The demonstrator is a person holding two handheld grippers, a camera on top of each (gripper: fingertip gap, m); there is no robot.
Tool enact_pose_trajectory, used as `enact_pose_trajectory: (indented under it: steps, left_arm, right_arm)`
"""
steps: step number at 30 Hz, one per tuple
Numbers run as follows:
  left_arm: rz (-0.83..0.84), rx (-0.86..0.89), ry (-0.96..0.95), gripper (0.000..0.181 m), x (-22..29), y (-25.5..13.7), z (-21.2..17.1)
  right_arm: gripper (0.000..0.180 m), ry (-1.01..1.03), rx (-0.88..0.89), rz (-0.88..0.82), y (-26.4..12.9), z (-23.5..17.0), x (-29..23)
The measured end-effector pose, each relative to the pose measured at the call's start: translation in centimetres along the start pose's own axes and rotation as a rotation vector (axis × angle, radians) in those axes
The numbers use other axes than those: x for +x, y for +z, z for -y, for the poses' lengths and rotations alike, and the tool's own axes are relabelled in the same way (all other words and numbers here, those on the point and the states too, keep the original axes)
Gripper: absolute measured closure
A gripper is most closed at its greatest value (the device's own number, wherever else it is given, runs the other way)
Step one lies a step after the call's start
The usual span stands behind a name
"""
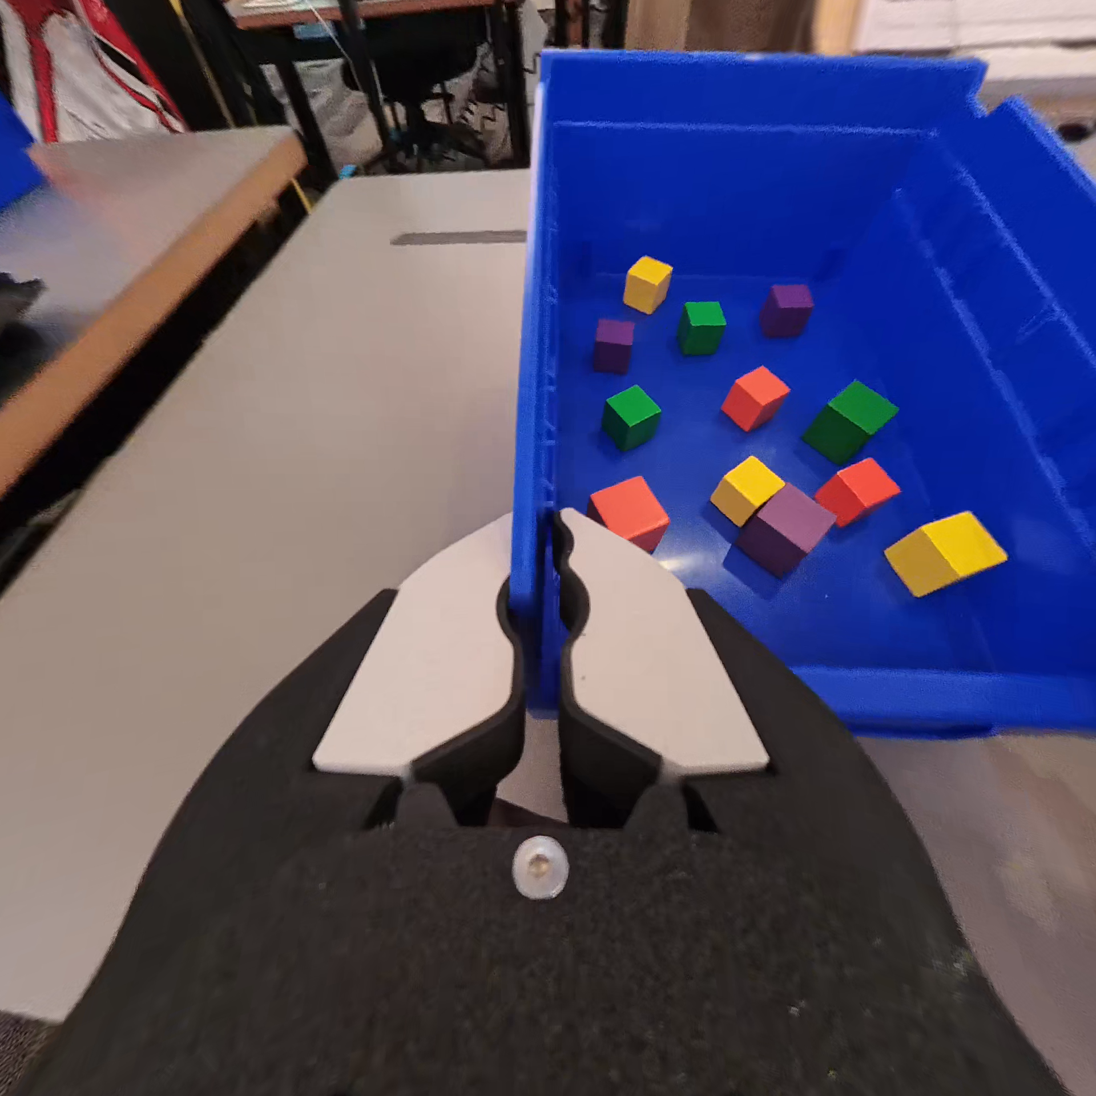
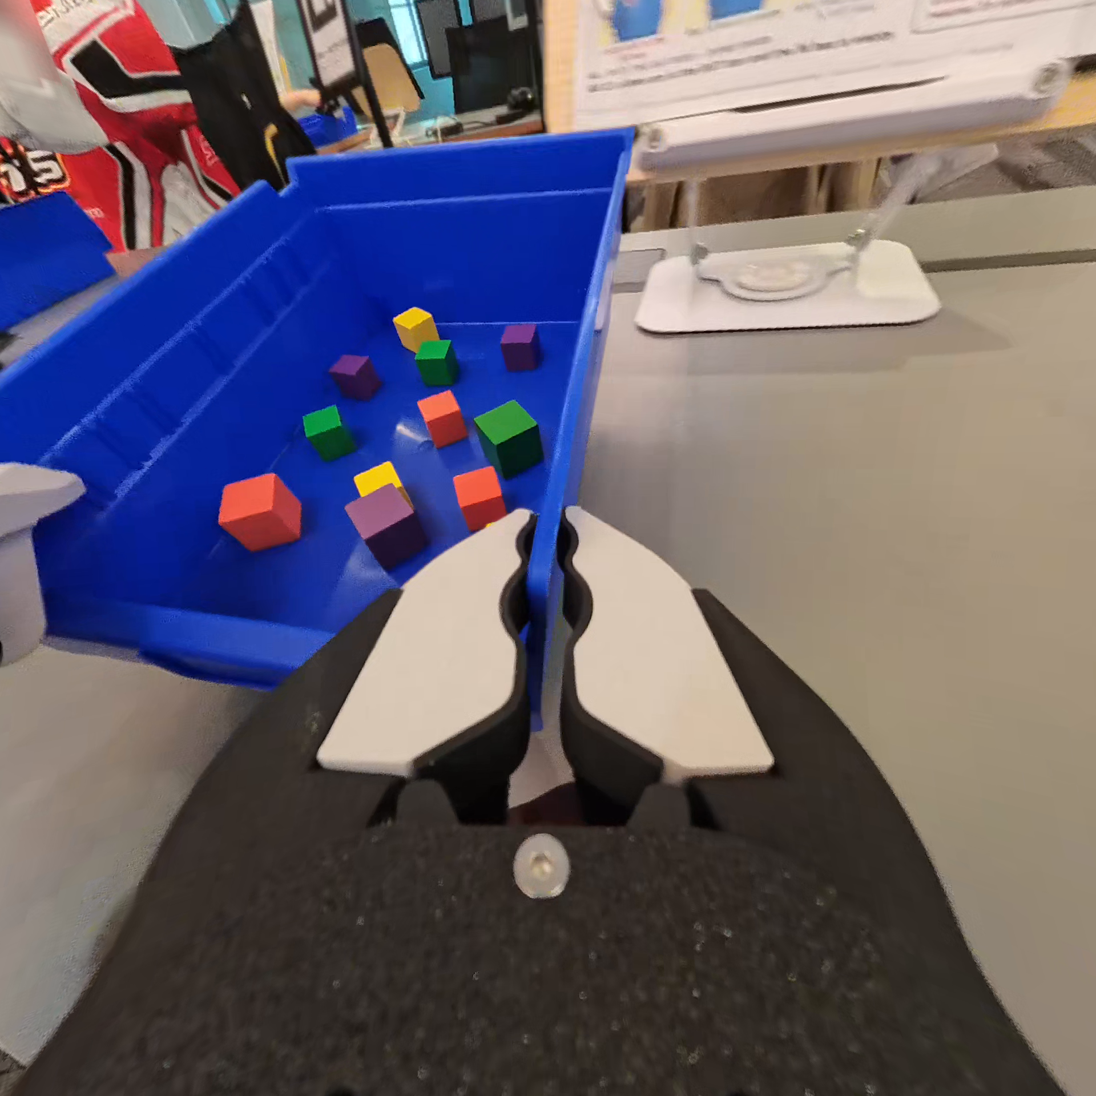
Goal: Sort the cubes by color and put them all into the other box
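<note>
A blue bin (image 1: pixel 741 196) stands on the grey table (image 1: pixel 296 474) and holds several loose cubes in red, yellow, green and purple. A red cube (image 1: pixel 628 513) lies just inside the wall by my left gripper. My left gripper (image 1: pixel 537 522) is shut on the bin's left wall, one finger outside and one inside. In the right wrist view, my right gripper (image 2: pixel 548 516) is shut on the right wall of the bin (image 2: pixel 451 249) in the same way. A red cube (image 2: pixel 479 495) lies just beyond its inner finger. The left gripper's finger (image 2: pixel 24 534) shows at the bin's far side.
Part of another blue box (image 2: pixel 47 255) shows at the far left, also in the left wrist view (image 1: pixel 15 154). A white stand (image 2: pixel 789 290) sits on the table right of the bin. A second table (image 1: pixel 118 249) lies to the left. A person in a red and white jersey (image 2: pixel 136 118) stands behind. Left tips to right tips: about 20 cm.
</note>
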State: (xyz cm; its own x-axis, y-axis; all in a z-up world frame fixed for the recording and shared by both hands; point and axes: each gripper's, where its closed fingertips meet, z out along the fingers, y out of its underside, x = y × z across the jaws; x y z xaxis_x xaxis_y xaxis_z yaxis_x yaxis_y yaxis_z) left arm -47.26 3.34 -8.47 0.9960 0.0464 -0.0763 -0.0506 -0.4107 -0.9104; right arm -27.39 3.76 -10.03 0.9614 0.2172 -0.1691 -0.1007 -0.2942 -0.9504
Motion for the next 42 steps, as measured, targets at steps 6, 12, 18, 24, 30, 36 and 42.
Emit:
enact_pose_trajectory:
  steps: [6,12,18,24,30,36,42]
  left_arm:
    - [-0.028,-0.007,-0.125,0.177,-8.5,0.3,-1.0]
    - [-0.070,-0.044,-0.167,0.177,-11.7,2.2,-3.6]
    - [-0.136,-0.012,-0.188,0.177,-11.5,3.2,-3.4]
    - [-0.094,0.013,-0.187,0.160,-11.6,4.5,-2.4]
    - [0.056,0.089,-0.110,0.148,-12.0,0.5,0.1]
    - [-0.417,0.104,-0.164,0.143,1.3,-4.5,0.9]
    - [-0.485,0.119,-0.120,0.137,8.6,-7.6,-3.4]
  right_arm:
    - [0.172,-0.021,-0.052,0.065,2.4,-1.0,-8.8]
    - [0.170,-0.083,-0.109,0.077,4.2,-2.8,-12.0]
    - [0.168,-0.076,-0.078,0.076,4.7,-2.7,-12.0]
    - [0.147,-0.096,-0.079,0.213,4.4,-2.3,-12.3]
    - [0.138,-0.265,-0.013,0.446,-3.4,0.5,-8.8]
    - [0.133,-0.310,-0.082,0.536,-9.7,0.4,4.0]
    - [0.131,-0.167,0.001,0.467,-15.3,0.0,15.0]
